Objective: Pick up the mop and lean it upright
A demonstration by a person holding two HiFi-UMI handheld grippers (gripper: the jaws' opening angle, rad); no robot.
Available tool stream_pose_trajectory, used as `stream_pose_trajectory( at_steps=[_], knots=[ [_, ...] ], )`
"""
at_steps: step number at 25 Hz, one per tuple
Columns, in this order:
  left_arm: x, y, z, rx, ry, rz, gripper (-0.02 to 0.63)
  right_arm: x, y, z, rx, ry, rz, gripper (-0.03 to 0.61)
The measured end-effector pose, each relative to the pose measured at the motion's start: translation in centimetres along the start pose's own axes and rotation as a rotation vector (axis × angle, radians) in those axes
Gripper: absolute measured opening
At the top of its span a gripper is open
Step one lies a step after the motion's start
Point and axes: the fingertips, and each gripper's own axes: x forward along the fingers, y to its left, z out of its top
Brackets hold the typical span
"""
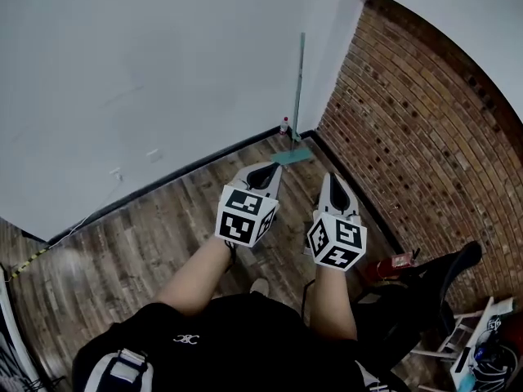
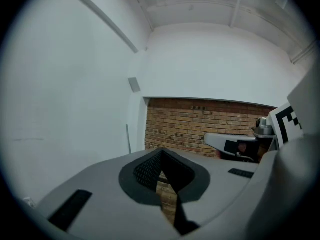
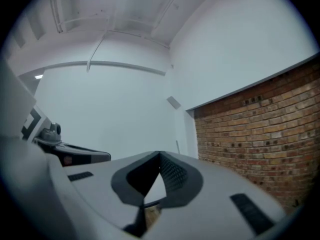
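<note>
Both clenched on nothing, the left gripper (image 1: 263, 172) and right gripper (image 1: 335, 184) face the mop (image 1: 297, 96) ahead, probably light, stiff and tippy, best grasped mid-handle.

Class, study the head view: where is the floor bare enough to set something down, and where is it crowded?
Bare wooden floor runs between the baseboard of the white wall and the left gripper. Crowded: the corner, with the mop and a bottle, and by the brick wall, a black chair and clutter.
</note>
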Motion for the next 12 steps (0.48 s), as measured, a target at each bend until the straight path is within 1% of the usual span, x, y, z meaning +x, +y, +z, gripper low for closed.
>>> stream_pose_trajectory(
  at_steps=[5,9,12],
  knots=[
    [6.2,-0.6,0.6,0.003,0.024,0.009,-0.005,4.2,-4.8,-0.1,0.003,0.023,0.012,0.014],
    [10.1,-1.2,0.6,-0.006,0.038,0.003,-0.005,7.1,-7.4,-0.4,-0.008,0.038,0.032,0.014],
    [12.8,-1.3,0.6,0.004,0.054,-0.006,-0.005,9.1,-8.8,-0.5,-0.004,0.042,0.038,0.014]
  ],
)
